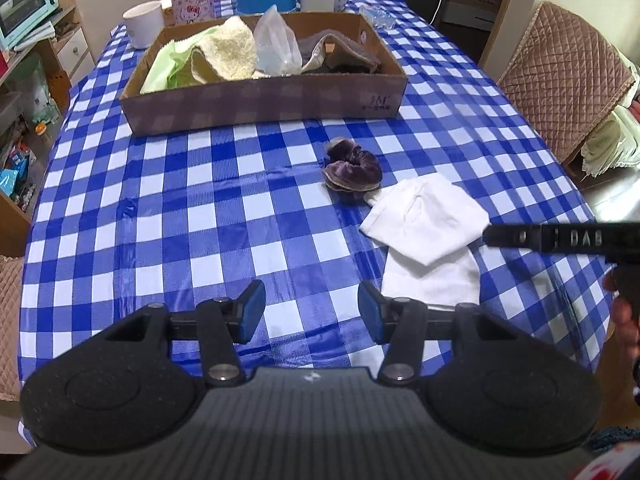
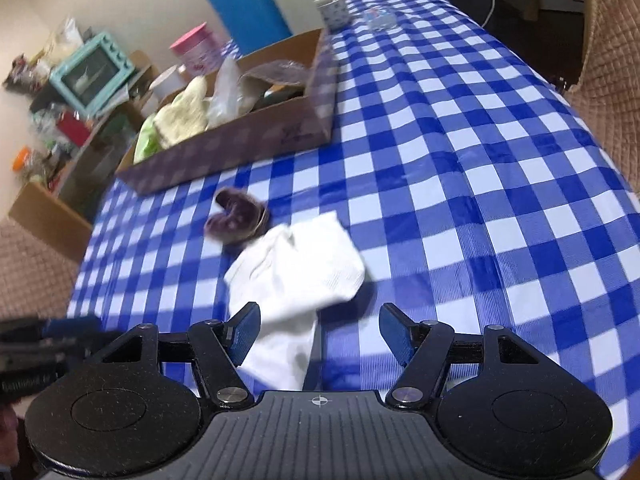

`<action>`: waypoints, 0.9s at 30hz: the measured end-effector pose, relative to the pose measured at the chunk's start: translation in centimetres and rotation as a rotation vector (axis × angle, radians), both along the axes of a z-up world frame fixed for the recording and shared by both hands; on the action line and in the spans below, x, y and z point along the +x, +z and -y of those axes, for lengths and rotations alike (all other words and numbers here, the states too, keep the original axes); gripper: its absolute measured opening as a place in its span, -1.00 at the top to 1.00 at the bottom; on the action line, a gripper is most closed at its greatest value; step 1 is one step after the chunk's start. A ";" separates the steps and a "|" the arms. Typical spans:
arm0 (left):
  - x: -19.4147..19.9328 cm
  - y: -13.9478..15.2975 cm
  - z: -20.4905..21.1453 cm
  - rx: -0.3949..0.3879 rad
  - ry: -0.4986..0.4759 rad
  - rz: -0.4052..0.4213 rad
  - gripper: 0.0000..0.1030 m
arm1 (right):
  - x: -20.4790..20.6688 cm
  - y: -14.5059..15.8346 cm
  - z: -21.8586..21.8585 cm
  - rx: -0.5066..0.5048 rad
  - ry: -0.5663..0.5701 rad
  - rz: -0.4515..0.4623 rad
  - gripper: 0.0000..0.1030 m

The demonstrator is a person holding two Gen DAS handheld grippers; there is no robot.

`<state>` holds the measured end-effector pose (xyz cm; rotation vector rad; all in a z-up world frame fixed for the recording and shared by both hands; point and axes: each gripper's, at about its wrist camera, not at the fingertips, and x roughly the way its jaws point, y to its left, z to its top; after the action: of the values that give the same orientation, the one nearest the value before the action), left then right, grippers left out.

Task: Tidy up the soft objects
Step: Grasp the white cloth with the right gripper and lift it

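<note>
A shallow cardboard box [image 1: 264, 98] was set at the far side of the checked table [image 1: 160, 216], and it was already filled with soft things: a green cloth [image 1: 164, 66], a cream towel [image 1: 232, 50], a clear bag [image 1: 276, 46] and a grey piece [image 1: 340, 50]. By that filling it was judged to be the collecting place.

2 items were left on the cloth outside the box: a purple scrunchie [image 1: 352, 164] and a white sock [image 1: 424, 232], the one touching the other at the sock's far end (the sock was folded over on itself).

The left gripper [image 1: 312, 312] was held released over bare table just beside the sock, with nothing between its blue pads. The right gripper [image 2: 316, 332] was likewise held released, tilted downward, with the near end of the sock lying between its jaws but not pressed by them. That placement was judged to be a setting-up for a pinch on the sock, the left being kept near, perhaps for support.
</note>
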<state>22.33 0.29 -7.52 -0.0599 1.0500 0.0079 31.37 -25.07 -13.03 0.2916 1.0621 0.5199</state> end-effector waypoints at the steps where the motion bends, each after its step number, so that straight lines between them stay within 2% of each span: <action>1: 0.1 -0.1 -0.1 0.000 0.002 -0.002 0.07 | 0.4 -0.3 0.1 0.007 -0.014 -0.006 -0.23; 9: 0.9 -0.9 -0.6 -0.002 0.001 -0.018 0.07 | 3.1 -2.9 -0.1 0.098 -0.064 -0.077 -0.11; 12: 1.1 -1.1 -0.8 -0.002 0.001 -0.025 0.07 | 3.7 -3.5 -0.4 0.125 -0.077 -0.084 0.02; 15: 1.4 -1.5 -1.0 -0.004 0.005 -0.037 0.07 | 4.2 -3.6 -0.9 0.143 -0.040 -0.072 0.42; 16: 1.5 -1.6 -1.1 -0.005 0.006 -0.041 0.07 | 4.2 -3.5 -1.1 0.142 -0.016 -0.059 0.73; 17: 1.6 -1.7 -1.1 -0.006 0.006 -0.043 0.07 | 4.1 -3.3 -1.4 0.130 0.011 -0.038 0.81; 20: 2.1 -1.9 -1.1 -0.007 0.002 -0.047 0.07 | 3.6 -2.1 -1.8 0.017 0.053 0.060 0.83; 27: 2.9 -2.2 -0.9 -0.011 -0.018 -0.048 0.07 | 3.4 0.9 1.3 -0.167 -0.027 0.299 0.83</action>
<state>25.21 1.18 -9.71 -0.0606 1.0981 -0.0135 34.73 -26.40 -12.09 0.0767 0.8032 0.4316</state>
